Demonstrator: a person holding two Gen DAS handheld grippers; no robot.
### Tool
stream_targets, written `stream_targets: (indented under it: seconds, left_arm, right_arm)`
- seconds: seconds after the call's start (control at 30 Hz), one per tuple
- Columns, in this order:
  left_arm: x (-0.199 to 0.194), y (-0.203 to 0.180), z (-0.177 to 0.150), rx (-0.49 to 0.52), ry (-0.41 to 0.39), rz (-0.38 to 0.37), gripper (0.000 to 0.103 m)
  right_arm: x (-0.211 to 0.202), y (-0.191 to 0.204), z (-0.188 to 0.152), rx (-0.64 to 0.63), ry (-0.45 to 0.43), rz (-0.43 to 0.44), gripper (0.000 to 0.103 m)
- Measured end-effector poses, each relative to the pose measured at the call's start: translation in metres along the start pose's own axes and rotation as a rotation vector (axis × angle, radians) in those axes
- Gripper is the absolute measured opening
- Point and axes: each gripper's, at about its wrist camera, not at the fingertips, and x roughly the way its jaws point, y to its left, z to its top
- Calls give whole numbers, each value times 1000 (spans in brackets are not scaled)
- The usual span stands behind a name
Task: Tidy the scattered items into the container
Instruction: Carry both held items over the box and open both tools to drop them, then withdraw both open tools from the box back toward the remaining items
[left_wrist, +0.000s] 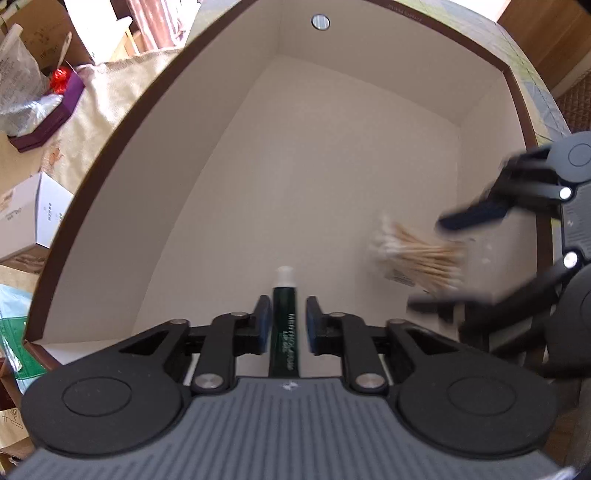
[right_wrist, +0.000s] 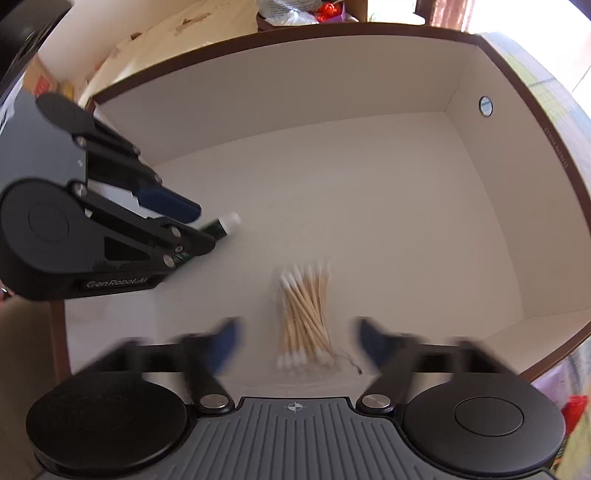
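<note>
Left wrist view: left gripper (left_wrist: 287, 321) fingers spread beside green tube (left_wrist: 285, 325), lettering blurred.
Right gripper (right_wrist: 297, 341): fingers wide apart, blurred, around cotton swab bundle (right_wrist: 304, 317) on box (right_wrist: 332, 66) floor.

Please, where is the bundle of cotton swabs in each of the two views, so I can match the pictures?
Left wrist view: the bundle of cotton swabs is at the right, blurred, between the open fingers of the right gripper.
Right wrist view: the bundle is at lower centre, on the box floor.
Shared landmark: the round metal eyelet in the wall of the white box.
</note>
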Motion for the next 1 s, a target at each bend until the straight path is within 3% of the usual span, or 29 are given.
stream_targets:
  seconds: [0.03,0.3,0.83,1.0]
  left_arm:
    - [-1,0,0,5,-2,3,36]
    - [-7,-12,-5,88,-3,55,48]
    - [-29,-30,-6,156,-59,124,65]
    - [-37,-33,-7,161,-72,129,65]
  right_arm:
    - [-1,0,-1,-15,-3,-2,92]
    - [-6,-15,-15,-63,-2,-45,92]
    - [-49,-42,-25,-57,-97,-87,92]
    - [-52,-34,-35,-66,-129,-102,92]
